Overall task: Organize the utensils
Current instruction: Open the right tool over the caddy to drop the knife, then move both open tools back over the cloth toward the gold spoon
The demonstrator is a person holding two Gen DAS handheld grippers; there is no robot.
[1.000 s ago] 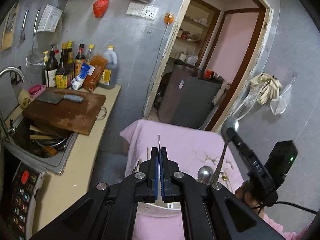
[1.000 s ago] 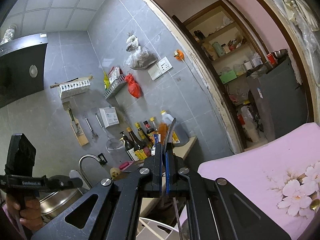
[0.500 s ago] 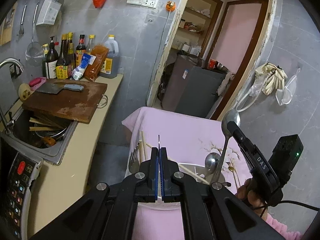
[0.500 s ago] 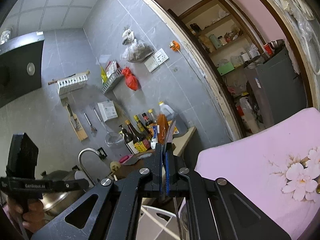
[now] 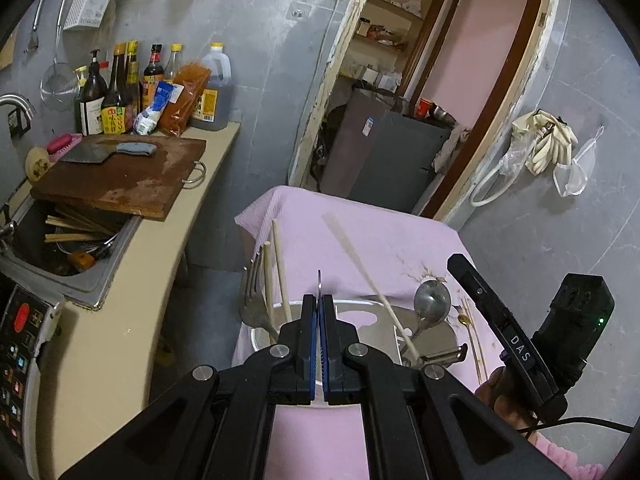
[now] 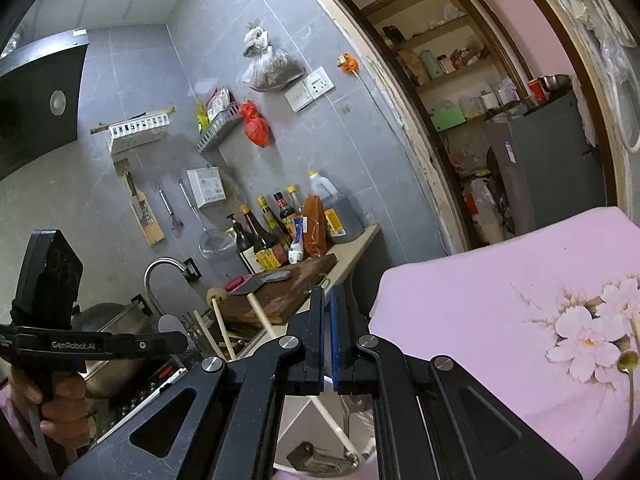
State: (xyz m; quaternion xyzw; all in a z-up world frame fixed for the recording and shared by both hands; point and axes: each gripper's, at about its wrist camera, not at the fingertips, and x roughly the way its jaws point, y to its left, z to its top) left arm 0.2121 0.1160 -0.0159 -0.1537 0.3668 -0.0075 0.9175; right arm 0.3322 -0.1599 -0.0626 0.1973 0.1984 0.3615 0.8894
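Note:
My left gripper (image 5: pixel 319 300) is shut on a thin flat metal utensil (image 5: pixel 319 280), seen edge-on and sticking up above the pads. Just beyond it, a white-rimmed holder (image 5: pixel 256 332) stands on the pink cloth (image 5: pixel 360 232). It holds a fork (image 5: pixel 248 292), chopsticks (image 5: pixel 278 264) and a spoon (image 5: pixel 432 300). My right gripper (image 6: pixel 327 292) is shut, with nothing showing above its fingertips. It hovers over the holder's right side and appears in the left wrist view as the right gripper (image 5: pixel 456 260). A hand holds the left gripper (image 6: pixel 184 340) level at the left.
A counter on the left carries a wooden cutting board (image 5: pixel 120 176) with a cleaver (image 5: pixel 88 154), sauce bottles (image 5: pixel 120 92) and a sink (image 5: pixel 60 248) of dishes. A small gold spoon (image 6: pixel 628 360) lies on the flowered cloth. Behind the table is an open doorway (image 5: pixel 400 120).
Both grippers have come down towards the holder, which now shows fully in the left wrist view. The spoon bowl that stood above my right gripper's fingertips no longer shows there.

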